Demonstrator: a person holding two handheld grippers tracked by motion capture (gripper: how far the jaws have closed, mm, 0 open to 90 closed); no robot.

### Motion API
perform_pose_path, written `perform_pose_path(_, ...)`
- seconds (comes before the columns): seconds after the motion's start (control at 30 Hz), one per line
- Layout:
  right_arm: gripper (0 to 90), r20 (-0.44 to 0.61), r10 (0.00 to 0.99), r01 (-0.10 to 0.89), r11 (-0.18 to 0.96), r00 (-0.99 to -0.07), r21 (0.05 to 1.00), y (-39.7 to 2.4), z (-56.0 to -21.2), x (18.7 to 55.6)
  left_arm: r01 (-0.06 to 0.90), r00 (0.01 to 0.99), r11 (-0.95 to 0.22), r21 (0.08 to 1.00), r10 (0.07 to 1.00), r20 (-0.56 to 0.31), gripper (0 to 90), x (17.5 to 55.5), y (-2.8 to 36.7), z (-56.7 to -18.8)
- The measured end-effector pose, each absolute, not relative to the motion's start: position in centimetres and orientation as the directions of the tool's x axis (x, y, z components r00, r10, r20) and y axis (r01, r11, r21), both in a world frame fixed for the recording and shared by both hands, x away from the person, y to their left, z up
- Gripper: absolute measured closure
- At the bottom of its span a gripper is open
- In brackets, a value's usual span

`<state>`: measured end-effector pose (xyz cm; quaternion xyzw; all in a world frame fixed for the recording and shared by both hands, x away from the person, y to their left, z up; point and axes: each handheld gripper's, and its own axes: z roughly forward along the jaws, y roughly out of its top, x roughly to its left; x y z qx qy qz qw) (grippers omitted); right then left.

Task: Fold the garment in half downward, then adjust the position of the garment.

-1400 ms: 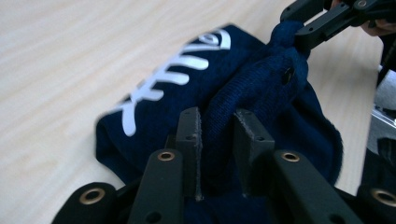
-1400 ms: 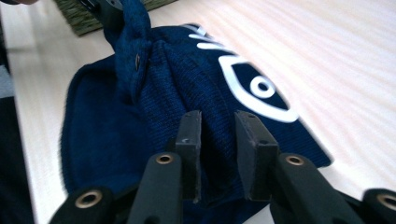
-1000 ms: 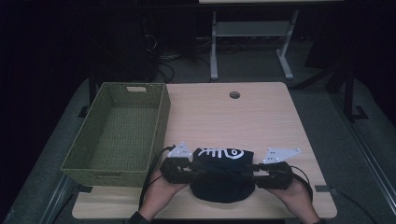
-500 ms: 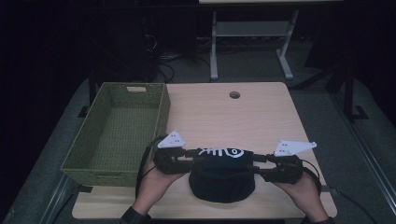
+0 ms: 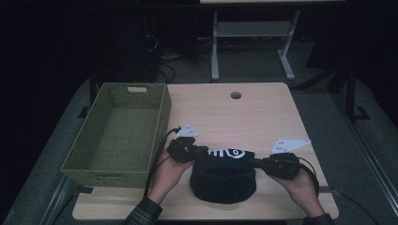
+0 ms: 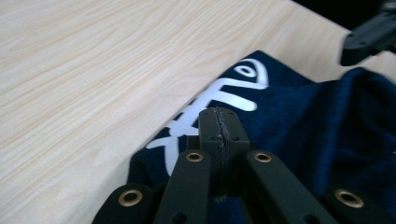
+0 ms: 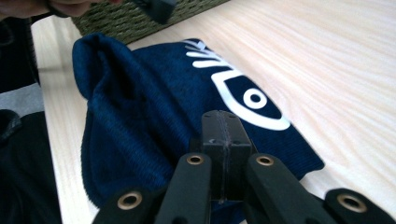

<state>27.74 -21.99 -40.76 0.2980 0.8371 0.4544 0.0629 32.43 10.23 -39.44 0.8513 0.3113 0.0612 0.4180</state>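
We hold a navy knit beanie (image 5: pixel 224 177) at the table's (image 5: pixel 263 117) near edge, beside the green woven basket (image 5: pixel 117 136). It bears a white fish-skeleton print (image 7: pixel 243 93), no readable lettering. Our left gripper (image 5: pixel 199 151) and right gripper (image 5: pixel 256 162) have just closed, each pinching the hat's fabric at opposite sides.

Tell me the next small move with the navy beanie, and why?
Probably lift both claws together and carry the beanie toward the woven basket. The left claw and right claw have just closed and now look shut at opposite ends of its fish-print edge, apparently pinching the fabric, while the hat rests on the table beside the basket.
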Motion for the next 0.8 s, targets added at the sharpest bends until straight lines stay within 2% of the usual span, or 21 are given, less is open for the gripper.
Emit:
perform_pose_path(0.3, 89.8, 0.203, 0.527, 0.458, 0.415, -0.825, 0.786, -21.5, -41.8, 26.9, 0.513, 0.784, -0.492, 0.704, 0.602, -0.150, 90.0, 34.1, 9.2, -41.9)
perform_pose_path(0.6, 89.8, 0.222, 0.484, 0.463, 0.463, -0.847, 0.756, -19.9, -43.8, 25.2, 0.528, 0.789, -0.530, 0.663, 0.594, -0.154, 90.0, 34.3, 8.7, -43.5)
perform_pose_path(0.8, 89.9, 0.225, 0.480, 0.475, 0.500, -0.848, 0.724, -18.7, -45.4, 24.4, 0.490, 0.817, -0.594, 0.638, 0.569, -0.098, 90.0, 34.6, 7.6, -44.6)
